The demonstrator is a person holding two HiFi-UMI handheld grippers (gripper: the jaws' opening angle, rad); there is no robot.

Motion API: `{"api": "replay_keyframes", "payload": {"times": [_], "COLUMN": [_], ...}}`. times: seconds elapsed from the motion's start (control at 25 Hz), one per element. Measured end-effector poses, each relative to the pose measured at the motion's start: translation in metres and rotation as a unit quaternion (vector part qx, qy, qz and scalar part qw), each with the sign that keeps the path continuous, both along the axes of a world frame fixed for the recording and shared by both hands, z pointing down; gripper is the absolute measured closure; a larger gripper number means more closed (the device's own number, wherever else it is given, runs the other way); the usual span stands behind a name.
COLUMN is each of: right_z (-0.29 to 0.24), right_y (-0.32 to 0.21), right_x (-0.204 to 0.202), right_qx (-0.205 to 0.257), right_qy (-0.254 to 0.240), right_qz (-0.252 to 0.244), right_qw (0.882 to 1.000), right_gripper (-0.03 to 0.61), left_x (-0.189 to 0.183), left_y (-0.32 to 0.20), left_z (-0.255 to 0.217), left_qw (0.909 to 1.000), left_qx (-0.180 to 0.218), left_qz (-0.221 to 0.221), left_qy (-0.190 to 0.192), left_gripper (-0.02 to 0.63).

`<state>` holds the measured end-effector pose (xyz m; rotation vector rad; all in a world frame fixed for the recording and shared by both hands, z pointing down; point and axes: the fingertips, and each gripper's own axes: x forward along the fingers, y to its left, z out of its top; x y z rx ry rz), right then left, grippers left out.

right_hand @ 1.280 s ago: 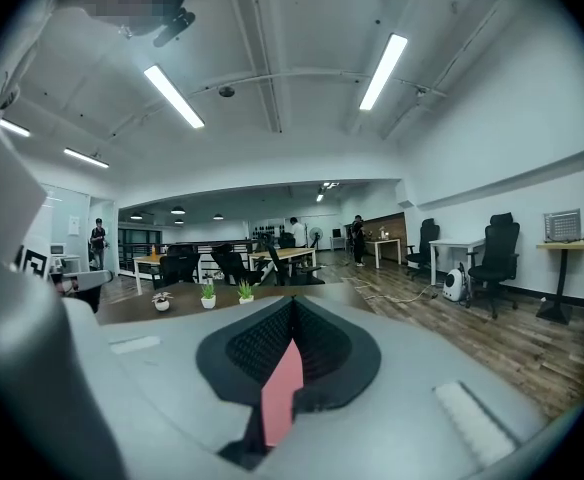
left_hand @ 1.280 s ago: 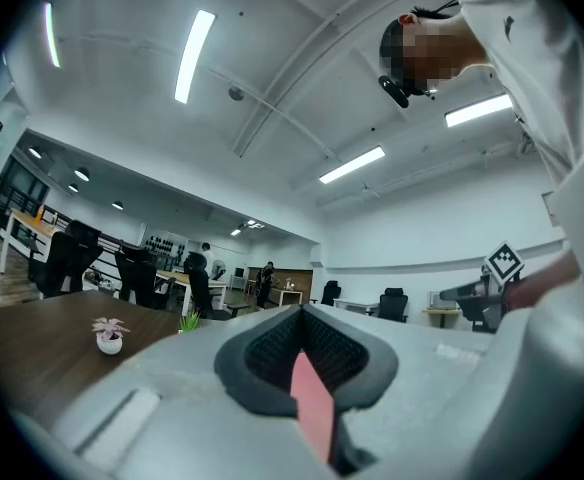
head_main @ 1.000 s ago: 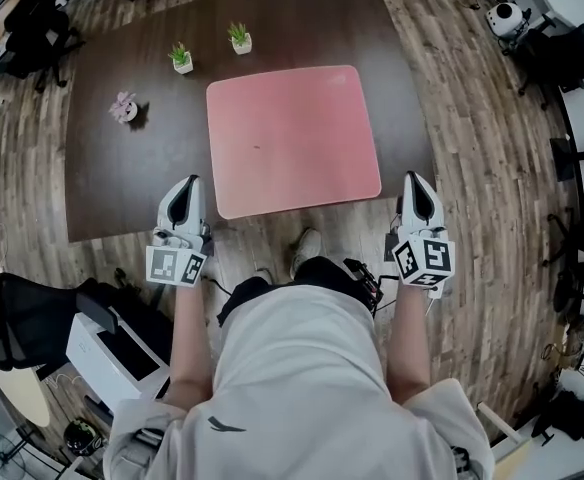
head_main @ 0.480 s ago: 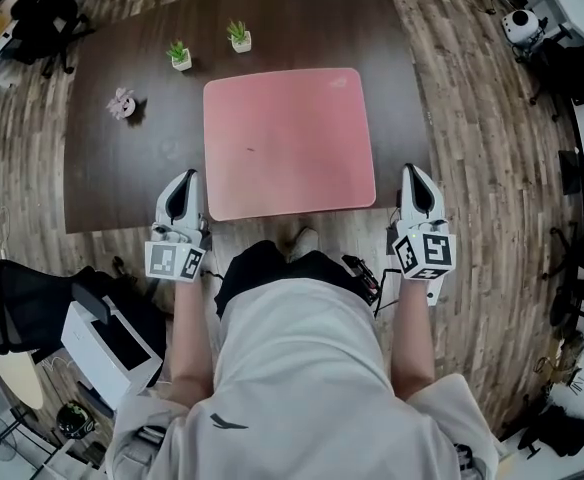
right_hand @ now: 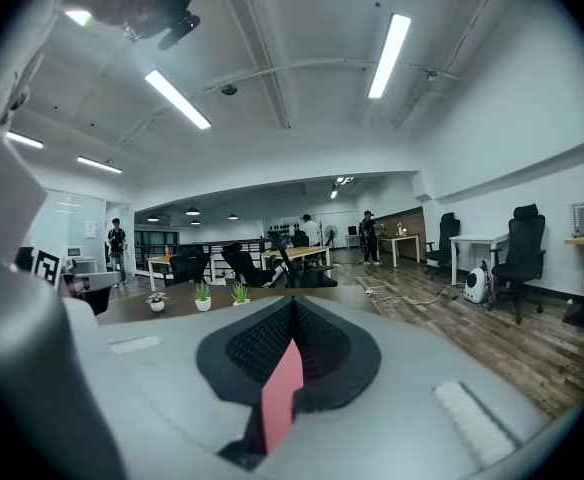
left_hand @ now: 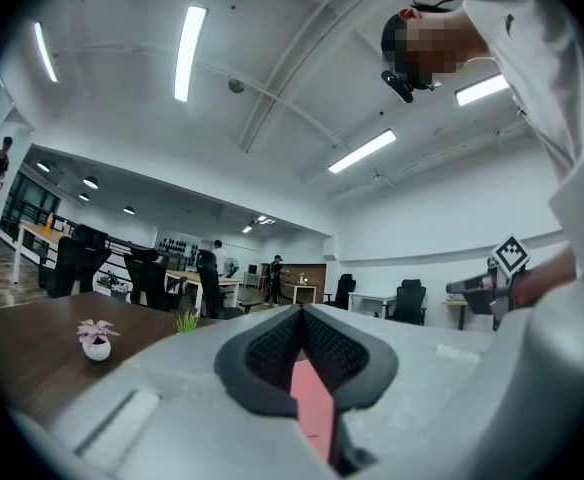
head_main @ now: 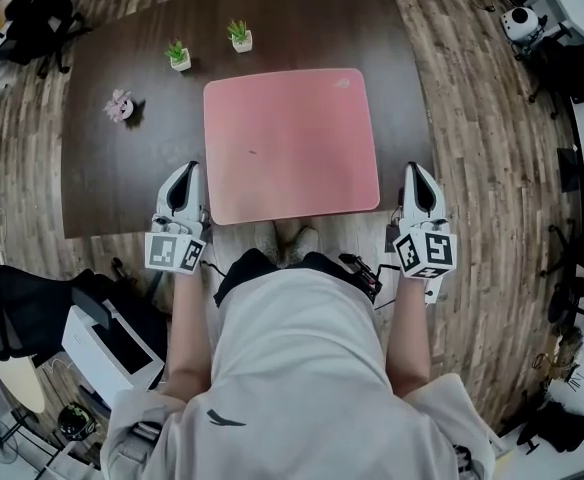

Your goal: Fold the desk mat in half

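Both grippers are hovering at the near edge of the desk (head_main: 122,183). The left gripper (head_main: 188,172) and right gripper (head_main: 417,170) are flanking the pink desk mat (head_main: 290,143), which is lying flat and unfolded. Each gripper's fingers are resting together, clamping nothing, so they are needing to open and take the two near corners evenly. Room is lying open over the mat's far half, though three small potted plants (head_main: 178,55) are standing just beyond its far-left corner.
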<state>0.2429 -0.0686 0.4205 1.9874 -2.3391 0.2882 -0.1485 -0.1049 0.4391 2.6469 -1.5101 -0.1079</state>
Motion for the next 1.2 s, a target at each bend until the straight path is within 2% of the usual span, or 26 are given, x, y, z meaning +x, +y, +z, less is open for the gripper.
{"api": "replay_keyframes", "payload": {"times": [0.6,1.08,1.2], "right_z": [0.006,0.011,0.012], "right_y": [0.002,0.004,0.004], "right_x": [-0.009,-0.014,-0.015], "right_qx": [0.0,-0.005,-0.006], "right_qy": [0.004,0.009,0.023], "right_qz": [0.005,0.001,-0.001], "right_qw": [1.0,1.0,1.0], "right_gripper": [0.576,0.577,0.577], "left_x": [0.005,0.006,0.004], "left_y": [-0.005,-0.007,-0.01], "left_z": [0.003,0.017,0.025], "left_qw": [0.9998,0.9995,0.9992], "left_qx": [0.002,-0.017,-0.03], "left_qz": [0.022,0.026,0.025], "left_qy": [0.0,0.002,0.0], "left_gripper": [0.609,0.609,0.608]}}
